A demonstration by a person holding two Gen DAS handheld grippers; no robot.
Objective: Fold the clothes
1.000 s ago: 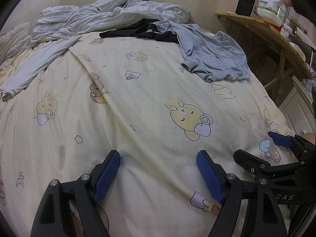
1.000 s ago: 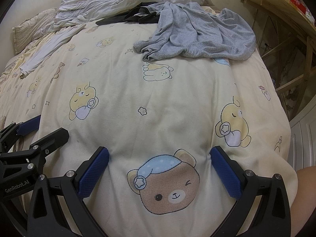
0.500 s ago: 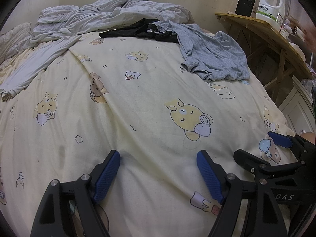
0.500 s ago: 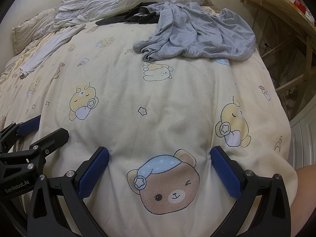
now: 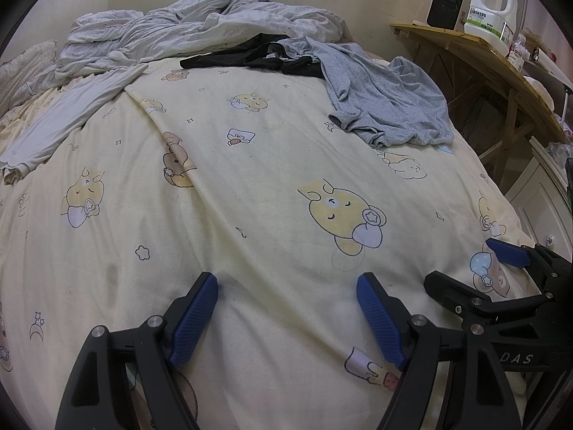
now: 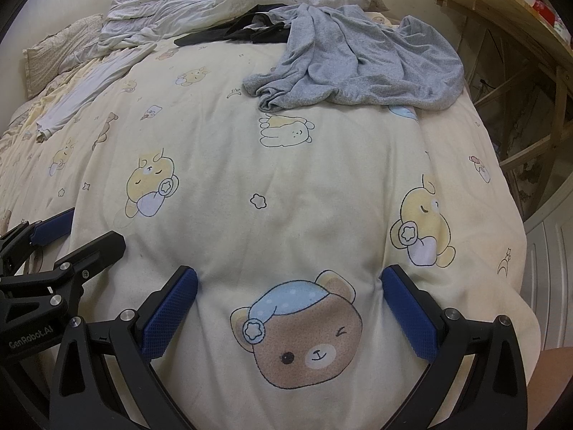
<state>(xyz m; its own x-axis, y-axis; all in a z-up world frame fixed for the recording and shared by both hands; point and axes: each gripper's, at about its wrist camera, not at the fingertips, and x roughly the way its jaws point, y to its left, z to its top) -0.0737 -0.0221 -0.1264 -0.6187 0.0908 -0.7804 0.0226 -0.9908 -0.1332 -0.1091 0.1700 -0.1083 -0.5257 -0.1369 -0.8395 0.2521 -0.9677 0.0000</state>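
since nothing has been picked up yet, both tools wait low over the yellow bear blanket, close to the person. the left gripper has its blue pads wide apart with only blanket between them. the right gripper is wide apart too and holds nothing. they sit side by side, likely so each can take one side of a piece of clothing. the grey shirt lies crumpled at the far side of the blanket, well apart from both. just beyond it is a black garment, and past that a pale heap of clothes. one pale sleeve trails down the blanket's left side. folding looks not yet begun.
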